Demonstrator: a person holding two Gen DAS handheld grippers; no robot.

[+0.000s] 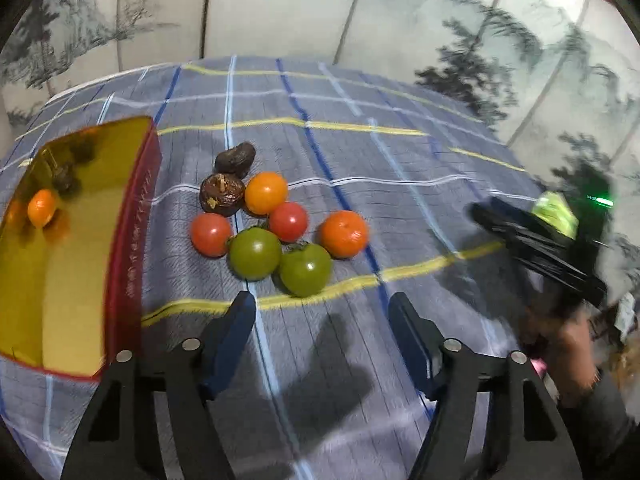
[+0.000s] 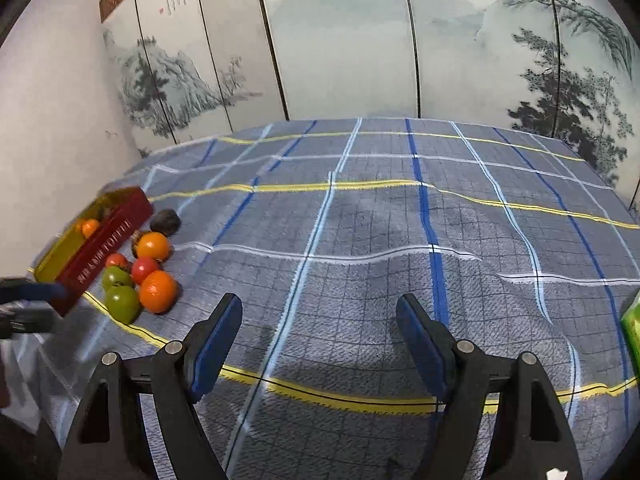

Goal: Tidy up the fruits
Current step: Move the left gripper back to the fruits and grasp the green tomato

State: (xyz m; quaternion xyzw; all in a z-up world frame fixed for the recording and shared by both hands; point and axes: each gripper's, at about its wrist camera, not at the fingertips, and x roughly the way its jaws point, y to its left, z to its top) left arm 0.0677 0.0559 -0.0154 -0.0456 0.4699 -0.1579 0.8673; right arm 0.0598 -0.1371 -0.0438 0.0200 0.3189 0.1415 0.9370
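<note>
Both pairs of fingers stood spread with nothing between them. The left gripper (image 1: 322, 312) hung over the plaid tablecloth (image 1: 400, 168) with its blue pads apart, and the right gripper (image 2: 320, 316) was likewise parted over bare cloth, well apart from any fruit.

The fruit pile lay straight ahead of the left fingers and close to them. Two green tomatoes (image 1: 306, 268) sat nearest, side by side and touching; behind them were two red tomatoes (image 1: 288, 221), an orange citrus (image 1: 343, 233) off to the right, a yellow-orange tomato (image 1: 266, 193) and two dark brown fruits (image 1: 222, 193) at the far end. To the left of the pile stood the red-sided box with a gold lining (image 1: 132, 240), its long axis running away from the camera; a small orange fruit (image 1: 41, 207) and some dark ones already lay at its far end.

From the right wrist view the same pile sat far to the left, beside the box (image 2: 104, 248), with the orange citrus (image 2: 158, 291) nearest that side. A green object (image 2: 632, 328) showed at the right edge, too cropped to name.

So the left hand was plainly the nearer one. The likely next pick was a green tomato: a short reach forward, then a carry leftward over the box wall.
</note>
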